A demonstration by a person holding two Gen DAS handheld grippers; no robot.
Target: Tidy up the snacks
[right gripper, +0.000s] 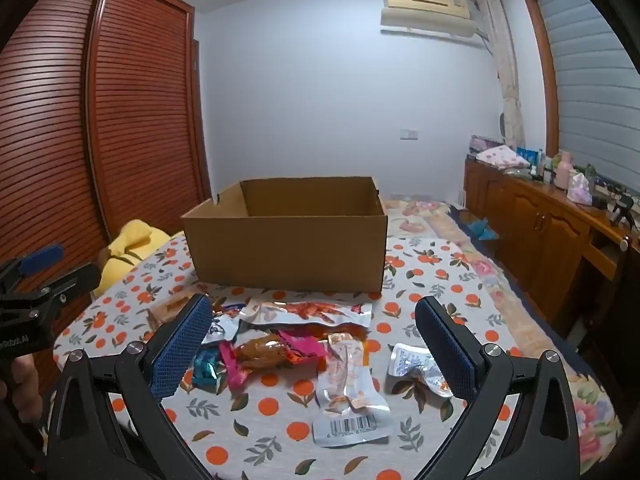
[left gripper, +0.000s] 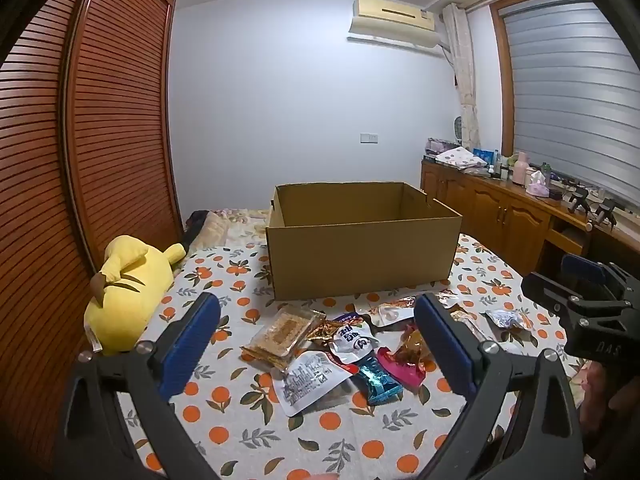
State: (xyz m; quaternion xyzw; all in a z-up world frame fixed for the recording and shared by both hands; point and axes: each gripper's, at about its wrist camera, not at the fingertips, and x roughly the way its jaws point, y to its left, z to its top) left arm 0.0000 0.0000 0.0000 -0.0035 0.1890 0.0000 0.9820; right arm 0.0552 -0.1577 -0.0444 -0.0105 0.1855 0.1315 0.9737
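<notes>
An open cardboard box (left gripper: 362, 256) (right gripper: 288, 252) stands on the orange-print tablecloth (left gripper: 280, 436) (right gripper: 272, 436). In front of it lies a loose pile of snack packets: a clear tray of biscuits (left gripper: 282, 332), a white pouch (left gripper: 308, 380), a teal packet (left gripper: 378, 380) and a pink one (left gripper: 402, 366). The right wrist view shows a long clear packet with a barcode (right gripper: 346, 392), a silver-red pouch (right gripper: 308, 312) and a small white sachet (right gripper: 414, 364). My left gripper (left gripper: 318, 344) hovers open above the pile. So does my right gripper (right gripper: 314, 346), with nothing between its fingers.
A yellow plush toy (left gripper: 128, 292) (right gripper: 132, 248) lies at the table's left edge beside the brown slatted wardrobe (left gripper: 80, 160). A wooden sideboard (left gripper: 520, 216) with bottles and clutter runs along the right wall. A bed with a flowered cover (right gripper: 424, 216) lies behind the box.
</notes>
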